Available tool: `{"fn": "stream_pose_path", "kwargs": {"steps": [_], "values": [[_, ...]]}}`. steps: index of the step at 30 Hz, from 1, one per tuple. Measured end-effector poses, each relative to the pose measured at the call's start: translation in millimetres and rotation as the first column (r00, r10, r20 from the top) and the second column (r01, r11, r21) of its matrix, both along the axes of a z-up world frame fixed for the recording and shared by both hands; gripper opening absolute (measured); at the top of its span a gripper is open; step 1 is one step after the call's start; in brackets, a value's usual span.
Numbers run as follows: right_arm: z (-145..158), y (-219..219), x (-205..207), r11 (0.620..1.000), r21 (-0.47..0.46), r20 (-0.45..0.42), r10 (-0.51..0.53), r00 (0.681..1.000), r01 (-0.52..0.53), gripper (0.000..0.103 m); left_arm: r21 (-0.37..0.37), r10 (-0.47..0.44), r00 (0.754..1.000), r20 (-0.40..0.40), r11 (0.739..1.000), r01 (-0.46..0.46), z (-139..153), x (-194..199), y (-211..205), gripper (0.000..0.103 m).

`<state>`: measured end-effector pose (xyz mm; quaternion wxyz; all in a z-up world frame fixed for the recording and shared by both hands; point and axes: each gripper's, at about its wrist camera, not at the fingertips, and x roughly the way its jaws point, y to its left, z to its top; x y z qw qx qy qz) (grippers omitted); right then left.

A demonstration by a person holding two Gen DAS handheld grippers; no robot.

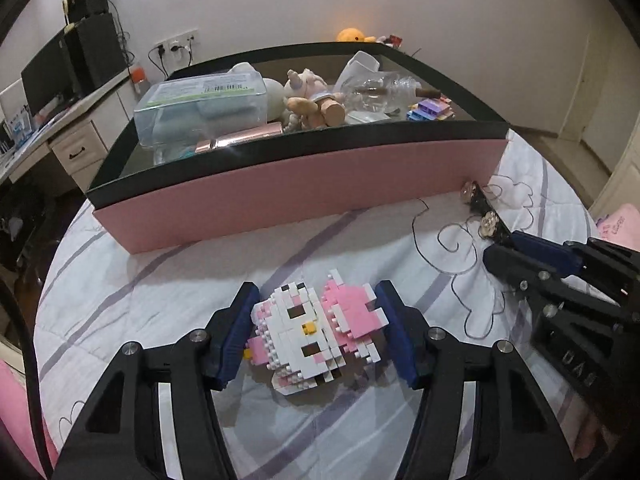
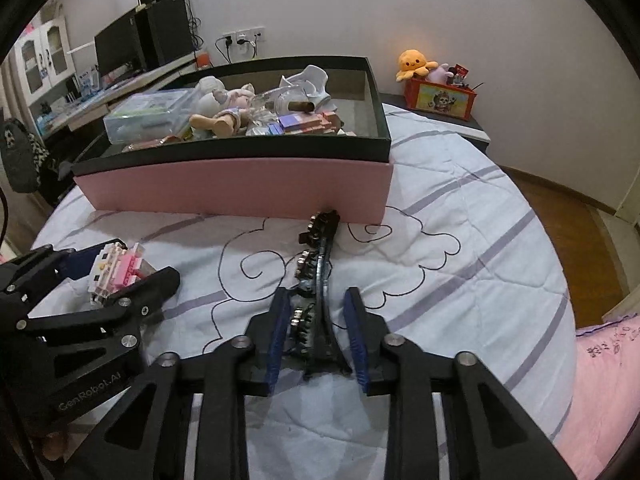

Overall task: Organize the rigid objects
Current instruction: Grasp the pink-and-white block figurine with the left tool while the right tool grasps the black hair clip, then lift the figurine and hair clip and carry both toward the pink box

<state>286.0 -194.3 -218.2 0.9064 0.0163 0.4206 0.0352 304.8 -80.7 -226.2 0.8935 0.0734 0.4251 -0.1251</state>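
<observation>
A pink-and-white block-built cat figure (image 1: 316, 330) lies on the bedsheet between the fingers of my left gripper (image 1: 318, 312). The jaws are open around it with the pads close to its sides. It also shows in the right wrist view (image 2: 114, 272). A black hair clip with metal flower studs (image 2: 316, 280) lies in front of the pink box (image 2: 240, 188). My right gripper (image 2: 318, 320) is open with its fingers on either side of the clip's near end. The clip (image 1: 486, 216) and right gripper (image 1: 516, 248) also show in the left wrist view.
The pink box with a black rim (image 1: 304, 184) holds a clear plastic case (image 1: 204, 104), a plush doll (image 1: 312, 100), a glass bottle and coloured blocks. A desk with monitor (image 2: 120, 48) stands left. A toy bin (image 2: 440, 98) stands at the back right.
</observation>
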Motion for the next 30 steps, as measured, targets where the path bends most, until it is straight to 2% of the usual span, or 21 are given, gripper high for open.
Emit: {"fn": "stream_pose_path", "kwargs": {"steps": [2, 6, 9, 10, 11, 14, 16, 17, 19, 21, 22, 23, 25, 28, 30], "values": [[2, -3, -3, 0.999, 0.032, 0.006, 0.004, 1.0, -0.005, 0.022, -0.023, 0.006, 1.0, 0.006, 1.0, -0.006, 4, -5, 5, 0.061], [11, -4, -20, 0.995, 0.101, 0.043, 0.023, 0.999, -0.027, 0.02, -0.08, 0.041, 0.997, 0.07, 0.996, -0.035, 25, -28, 20, 0.061], [26, 3, -36, 0.991, 0.119, 0.095, 0.043, 0.995, -0.054, 0.02, -0.115, 0.077, 0.988, 0.137, 0.991, -0.061, 44, -49, 35, 0.061], [31, 6, -40, 0.991, 0.121, 0.112, 0.048, 0.992, -0.062, 0.018, -0.117, 0.085, 0.985, 0.151, 0.991, -0.068, 49, -53, 39, 0.061], [38, 10, -47, 0.991, 0.117, 0.137, 0.055, 0.989, -0.072, 0.009, -0.122, 0.095, 0.98, 0.173, 0.99, -0.075, 56, -61, 42, 0.061], [49, 18, -57, 0.991, 0.103, 0.156, 0.065, 0.986, -0.081, 0.008, -0.13, 0.097, 0.977, 0.191, 0.989, -0.073, 63, -72, 48, 0.061], [46, 22, -57, 0.994, 0.076, 0.124, 0.063, 0.99, -0.073, 0.009, -0.118, 0.106, 0.977, 0.186, 0.989, -0.085, 61, -81, 51, 0.061], [40, 21, -58, 0.994, 0.075, 0.11, 0.066, 0.992, -0.075, 0.009, -0.122, 0.108, 0.977, 0.183, 0.989, -0.087, 60, -85, 54, 0.061], [30, 20, -60, 0.993, 0.08, 0.082, 0.086, 0.993, -0.093, 0.02, -0.137, 0.112, 0.98, 0.163, 0.986, -0.09, 55, -88, 57, 0.061], [21, 22, -61, 0.994, 0.054, 0.078, 0.088, 0.993, -0.092, 0.052, -0.133, 0.114, 0.982, 0.15, 0.987, -0.095, 50, -88, 58, 0.061], [17, 23, -60, 0.996, 0.034, 0.081, 0.083, 0.993, -0.086, 0.055, -0.125, 0.114, 0.982, 0.15, 0.988, -0.096, 48, -88, 57, 0.061], [13, 24, -56, 0.997, 0.015, 0.072, 0.081, 0.994, -0.082, 0.055, -0.119, 0.111, 0.983, 0.149, 0.989, -0.093, 47, -87, 56, 0.061], [9, 25, -50, 0.994, 0.041, 0.065, 0.102, 0.993, -0.104, 0.055, -0.116, 0.111, 0.984, 0.139, 0.989, -0.095, 44, -83, 55, 0.061], [-2, 32, -34, 0.993, 0.005, 0.02, 0.122, 0.992, -0.122, 0.054, -0.111, 0.114, 0.986, 0.124, 0.989, -0.1, 38, -77, 53, 0.061], [-7, 33, -28, 0.992, 0.002, -0.007, 0.129, 0.992, -0.129, 0.04, -0.105, 0.116, 0.987, 0.11, 0.989, -0.105, 34, -72, 52, 0.061]]}}
